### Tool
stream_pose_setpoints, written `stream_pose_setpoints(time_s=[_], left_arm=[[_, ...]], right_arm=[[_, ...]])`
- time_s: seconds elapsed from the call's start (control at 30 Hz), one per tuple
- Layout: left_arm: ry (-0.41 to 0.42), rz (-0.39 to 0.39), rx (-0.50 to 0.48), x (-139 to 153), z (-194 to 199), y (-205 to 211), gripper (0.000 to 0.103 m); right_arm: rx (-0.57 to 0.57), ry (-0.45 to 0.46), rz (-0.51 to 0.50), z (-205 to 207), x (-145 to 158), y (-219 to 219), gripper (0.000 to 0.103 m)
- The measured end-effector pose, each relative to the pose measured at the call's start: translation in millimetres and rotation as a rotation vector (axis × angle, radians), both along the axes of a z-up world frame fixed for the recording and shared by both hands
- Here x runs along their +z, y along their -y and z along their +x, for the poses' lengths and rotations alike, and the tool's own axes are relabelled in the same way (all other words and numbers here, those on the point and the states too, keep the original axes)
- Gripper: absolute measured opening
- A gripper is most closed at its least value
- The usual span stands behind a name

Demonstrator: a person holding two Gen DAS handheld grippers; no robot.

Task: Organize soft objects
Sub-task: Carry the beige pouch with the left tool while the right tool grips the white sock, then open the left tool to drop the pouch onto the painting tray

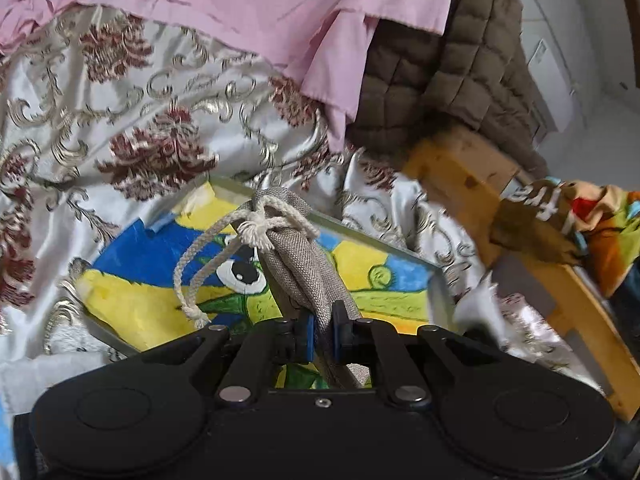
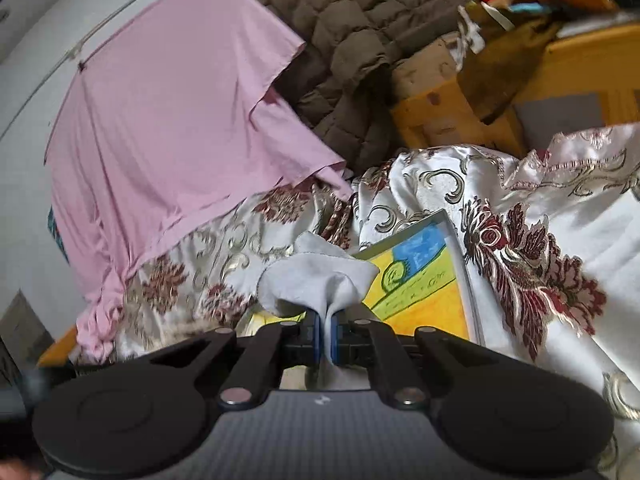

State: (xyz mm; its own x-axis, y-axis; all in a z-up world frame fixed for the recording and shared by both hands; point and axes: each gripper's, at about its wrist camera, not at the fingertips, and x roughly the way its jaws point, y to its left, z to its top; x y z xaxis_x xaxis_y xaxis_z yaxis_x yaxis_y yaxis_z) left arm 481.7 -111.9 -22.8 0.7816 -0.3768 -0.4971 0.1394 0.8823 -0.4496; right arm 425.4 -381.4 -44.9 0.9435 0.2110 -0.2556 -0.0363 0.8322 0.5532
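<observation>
A grey drawstring pouch (image 1: 298, 252) with a white cord (image 1: 224, 252) is pinched in the left gripper (image 1: 324, 338), held up over a painted tray (image 1: 434, 280). The right gripper (image 2: 325, 336) is clamped on a pale grey cloth (image 2: 316, 276), which bunches up just beside the tray's corner. The tray lies on a satin floral spread (image 1: 132, 128). Farther back a pink sheet (image 2: 168, 120) overlaps a brown quilt (image 2: 360, 28), beside a wooden frame (image 1: 460, 168).

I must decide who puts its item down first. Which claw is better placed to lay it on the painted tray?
Probably left: the left claw holds the pouch directly over the tray; the right claw with its cloth is at the tray's edge.
</observation>
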Motion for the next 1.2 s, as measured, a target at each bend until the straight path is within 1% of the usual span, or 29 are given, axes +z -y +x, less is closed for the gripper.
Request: stream_pose_setpoints(time_s=[0.07, 0.17, 0.33, 0.47, 0.6, 0.63, 0.7, 0.73, 0.77, 0.8, 0.83, 0.9, 1.0, 1.03, 1.2], left_arm=[[-0.019, 0.009, -0.008, -9, 8, 6, 0.009], [-0.048, 0.031, -0.026, -18, 13, 12, 0.009], [-0.109, 0.104, -0.036, -29, 20, 22, 0.011], [-0.158, 0.142, -0.013, -36, 23, 20, 0.013], [-0.196, 0.181, 0.032, -39, 26, 14, 0.019], [-0.200, 0.182, 0.043, -40, 27, 12, 0.021], [-0.207, 0.181, 0.058, -39, 26, 8, 0.037], [-0.203, 0.178, 0.064, -38, 25, 6, 0.043], [-0.196, 0.177, 0.072, -37, 23, 5, 0.054], [-0.185, 0.175, 0.079, -35, 21, 3, 0.061], [-0.176, 0.173, 0.081, -33, 19, 2, 0.062], [-0.161, 0.169, 0.079, -28, 16, 0, 0.067], [-0.139, 0.167, 0.090, -21, 10, -2, 0.074], [-0.131, 0.165, 0.093, -18, 7, -3, 0.074], [-0.089, 0.171, 0.096, -1, -10, -7, 0.079]], right_arm=[[0.013, -0.025, -0.005, 9, -3, 2, 0.006], [0.025, -0.086, -0.046, 19, -7, -2, 0.006], [0.038, -0.179, -0.116, 27, -15, -14, 0.008], [0.043, -0.219, -0.141, 29, -20, -21, 0.013], [0.042, -0.242, -0.156, 29, -22, -24, 0.015], [0.040, -0.247, -0.160, 29, -22, -24, 0.018], [0.039, -0.253, -0.165, 28, -21, -25, 0.034], [0.039, -0.253, -0.168, 27, -21, -26, 0.036], [0.038, -0.252, -0.173, 26, -19, -26, 0.037], [0.036, -0.252, -0.179, 25, -18, -26, 0.040], [0.032, -0.251, -0.185, 24, -16, -27, 0.043], [0.025, -0.245, -0.197, 21, -12, -27, 0.055], [0.018, -0.238, -0.206, 14, -4, -27, 0.062], [0.013, -0.235, -0.211, 11, -1, -27, 0.064], [-0.009, -0.202, -0.239, -9, 16, -28, 0.078]])
